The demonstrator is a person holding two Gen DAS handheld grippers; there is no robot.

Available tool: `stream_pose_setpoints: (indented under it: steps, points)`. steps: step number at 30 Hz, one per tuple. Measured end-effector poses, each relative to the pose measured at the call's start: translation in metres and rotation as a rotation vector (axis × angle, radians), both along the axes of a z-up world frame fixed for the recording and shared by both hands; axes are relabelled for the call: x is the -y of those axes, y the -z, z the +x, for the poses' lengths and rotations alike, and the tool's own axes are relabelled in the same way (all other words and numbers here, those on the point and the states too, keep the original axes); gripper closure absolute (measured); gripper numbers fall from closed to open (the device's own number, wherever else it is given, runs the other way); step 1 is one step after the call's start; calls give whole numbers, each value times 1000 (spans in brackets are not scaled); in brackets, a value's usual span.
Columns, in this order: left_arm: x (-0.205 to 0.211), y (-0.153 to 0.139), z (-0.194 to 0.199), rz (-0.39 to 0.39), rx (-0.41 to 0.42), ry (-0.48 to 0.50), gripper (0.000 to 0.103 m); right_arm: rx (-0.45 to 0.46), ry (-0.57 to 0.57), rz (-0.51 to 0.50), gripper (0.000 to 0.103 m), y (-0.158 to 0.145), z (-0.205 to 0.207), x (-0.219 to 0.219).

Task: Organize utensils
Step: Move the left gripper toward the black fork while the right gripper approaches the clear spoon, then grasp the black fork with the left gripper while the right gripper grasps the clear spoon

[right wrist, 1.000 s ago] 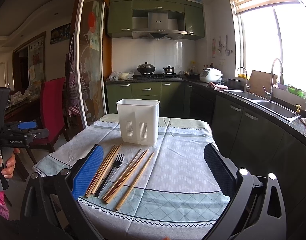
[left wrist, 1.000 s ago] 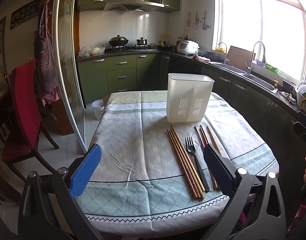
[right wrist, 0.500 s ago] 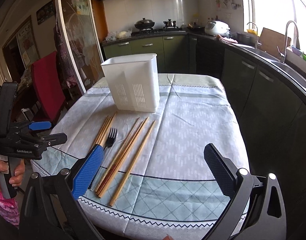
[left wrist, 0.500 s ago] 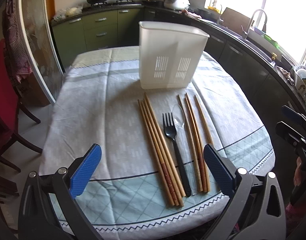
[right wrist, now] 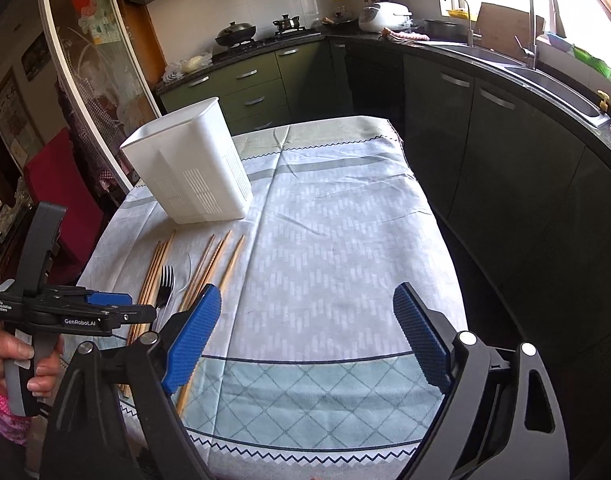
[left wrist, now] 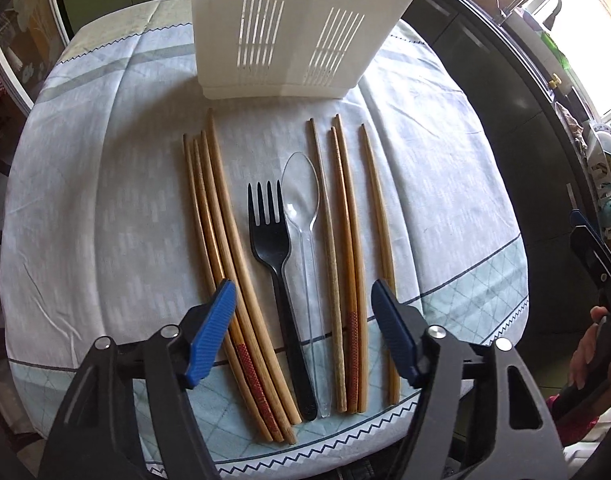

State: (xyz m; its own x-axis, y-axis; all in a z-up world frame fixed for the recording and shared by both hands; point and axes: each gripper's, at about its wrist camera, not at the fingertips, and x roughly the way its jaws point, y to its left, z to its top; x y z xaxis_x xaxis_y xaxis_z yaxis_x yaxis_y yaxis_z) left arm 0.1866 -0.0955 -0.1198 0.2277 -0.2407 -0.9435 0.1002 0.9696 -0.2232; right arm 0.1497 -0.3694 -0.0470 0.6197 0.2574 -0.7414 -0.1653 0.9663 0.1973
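A white slotted utensil holder stands on the clothed table; it also shows in the right wrist view. In front of it lie a left bundle of wooden chopsticks, a black plastic fork, a clear plastic spoon and several more chopsticks. My left gripper is open and empty, low over the handle ends, straddling the fork and spoon. My right gripper is open and empty over bare cloth, right of the utensils.
The left gripper body and a hand show at the left of the right wrist view. Dark green cabinets and a sink counter run along the right. A red chair stands left of the table.
My left gripper has dropped and moved forward over the utensils, with its jaws narrower than before. My right gripper has tilted down and shifted right over the cloth.
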Motion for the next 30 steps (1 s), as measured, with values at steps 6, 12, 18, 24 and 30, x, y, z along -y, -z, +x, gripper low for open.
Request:
stream_pose_setpoints:
  steps: [6, 12, 18, 24, 30]
  points:
    - [6, 7, 5, 53, -28, -15, 69, 0, -23, -12, 22, 4, 0, -5]
    - [4, 17, 11, 106, -57, -33, 87, 8, -33, -6, 22, 3, -2, -4]
    - [6, 25, 11, 123, -67, -30, 92, 4, -35, -8, 22, 6, -2, -3]
    - [7, 25, 14, 103, -50, -30, 94, -25, -77, -27, 22, 6, 5, -20]
    - [-16, -17, 7, 32, 77, -66, 94, -155, -219, 13, 22, 15, 31, -73]
